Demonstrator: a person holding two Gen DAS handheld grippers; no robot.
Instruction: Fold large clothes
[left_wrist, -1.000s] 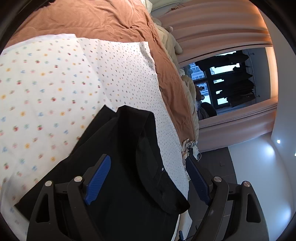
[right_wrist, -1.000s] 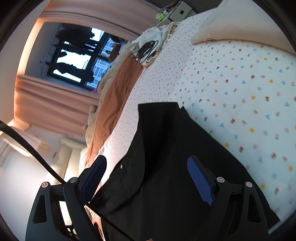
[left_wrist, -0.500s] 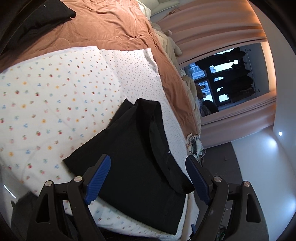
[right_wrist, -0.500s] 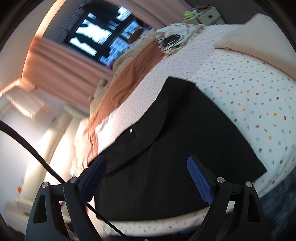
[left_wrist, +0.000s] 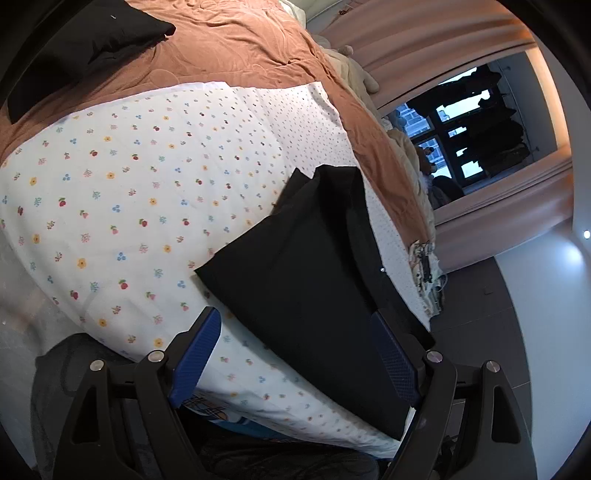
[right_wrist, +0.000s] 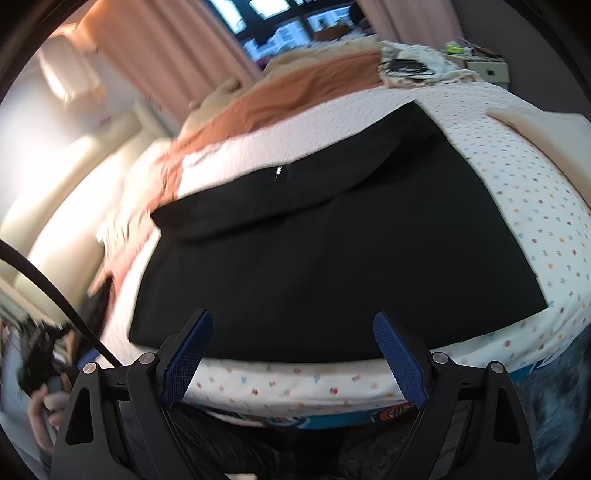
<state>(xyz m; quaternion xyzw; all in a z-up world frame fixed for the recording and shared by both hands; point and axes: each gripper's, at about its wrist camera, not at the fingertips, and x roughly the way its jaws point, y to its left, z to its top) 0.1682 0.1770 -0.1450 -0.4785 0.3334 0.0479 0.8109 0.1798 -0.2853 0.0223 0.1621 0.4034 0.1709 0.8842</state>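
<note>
A black garment (left_wrist: 317, 266) lies folded into a flat rectangle on the white flower-print sheet (left_wrist: 122, 192) near the bed's front edge. It fills the middle of the right wrist view (right_wrist: 332, 266), with a folded flap and a small white tag on top. My left gripper (left_wrist: 295, 354) is open and empty, held off the bed's edge below the garment. My right gripper (right_wrist: 291, 354) is open and empty, also just off the bed's front edge, apart from the garment.
A brown blanket (left_wrist: 229, 48) covers the far part of the bed, with a black cushion (left_wrist: 81, 40) on it. Pink curtains (left_wrist: 436, 48) and a dark window (left_wrist: 472, 125) stand behind. A cream pillow (right_wrist: 546, 125) lies at the right. Cables and cloth (right_wrist: 413, 70) lie at the far end.
Both grippers have pulled back from over the garment to beyond the bed's front edge. The garment lies flat where it was. Both stayed open.
</note>
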